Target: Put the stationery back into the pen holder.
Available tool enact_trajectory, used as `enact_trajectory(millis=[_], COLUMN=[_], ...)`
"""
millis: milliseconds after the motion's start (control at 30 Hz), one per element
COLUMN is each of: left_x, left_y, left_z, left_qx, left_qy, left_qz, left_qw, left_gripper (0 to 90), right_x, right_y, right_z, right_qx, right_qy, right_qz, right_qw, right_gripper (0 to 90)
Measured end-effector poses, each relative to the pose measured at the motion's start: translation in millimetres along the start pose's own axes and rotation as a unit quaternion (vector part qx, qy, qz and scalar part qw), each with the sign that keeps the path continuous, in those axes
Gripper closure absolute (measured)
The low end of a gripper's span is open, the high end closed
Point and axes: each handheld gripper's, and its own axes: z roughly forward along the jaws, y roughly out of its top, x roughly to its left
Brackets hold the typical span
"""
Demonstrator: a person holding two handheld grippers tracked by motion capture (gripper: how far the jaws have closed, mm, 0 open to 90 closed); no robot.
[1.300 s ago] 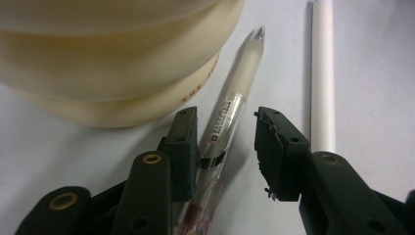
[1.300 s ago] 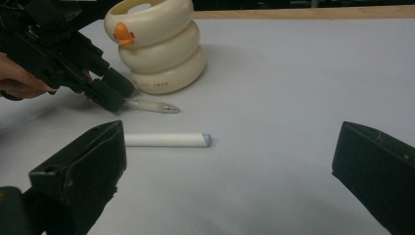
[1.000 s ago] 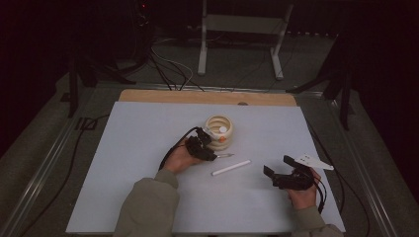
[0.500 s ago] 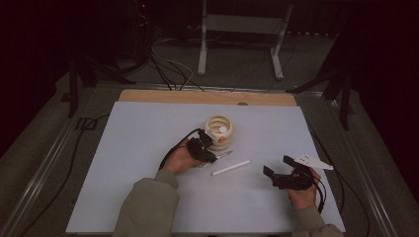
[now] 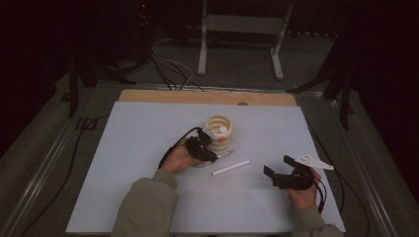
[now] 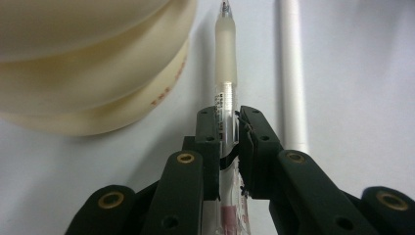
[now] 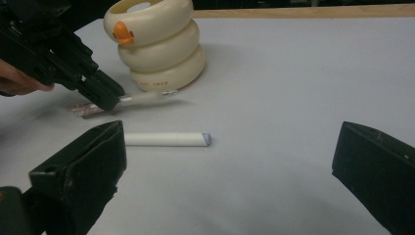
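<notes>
We have clear pen (image 6: 226,73) pinched in left claw (image 6: 227,132), low on counter beside ring holder (image 7: 157,46). Lift and drop-in pending. White pen (image 7: 166,139) untouched nearby; right claw (image 7: 230,161) spread, idle.

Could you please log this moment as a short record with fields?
Left gripper: shut on the clear pen, pen lying on the table
Right gripper: open, holding nothing
Pen holder: cream, ringed, upright, just beside the clear pen
White pen: lying flat, apart from both grippers
Table: white surface
</notes>
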Motion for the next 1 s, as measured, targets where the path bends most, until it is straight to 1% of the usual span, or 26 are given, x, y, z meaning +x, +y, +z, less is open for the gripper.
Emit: enact_trajectory(millis=[167, 300, 467, 533, 733, 1000], left_x=[-0.8, -3.3, -5.3, -5.8, -8.4, -11.8], left_y=[1.1, 2.9, 5.1, 5.7, 8.1, 11.3], left_z=[-4.0, -7.3, -12.0, -14.6, -22.3, -29.2], left_qx=[-0.015, -0.021, -0.03, -0.038, -0.054, -0.068], left_qy=[-0.007, -0.012, -0.015, -0.019, -0.021, -0.024], left_qz=[-0.005, -0.001, -0.003, -0.003, -0.003, 0.001], left_qw=[0.9998, 0.9997, 0.9994, 0.9991, 0.9983, 0.9974], left_gripper=[80.4, 80.4, 80.4, 80.4, 80.4, 80.3], right_x=[0.2, -0.1, 0.3, 0.1, 0.4, 0.3], right_y=[0.0, 0.0, -0.1, -0.1, -0.1, -0.2], right_z=[-0.2, -0.2, -0.1, -0.2, -0.1, 0.0], right_qx=[0.0, 0.0, 0.0, 0.0, 0.001, 0.001], right_qy=[0.0, 0.0, 0.0, 0.0, 0.0, 0.0], right_qz=[0.0, 0.001, 0.0, 0.0, 0.0, 0.0], right_qw=[1.0, 1.0, 1.0, 1.0, 1.0, 1.0], right_gripper=[0.0, 0.0, 0.0, 0.0, 0.0, 0.0])
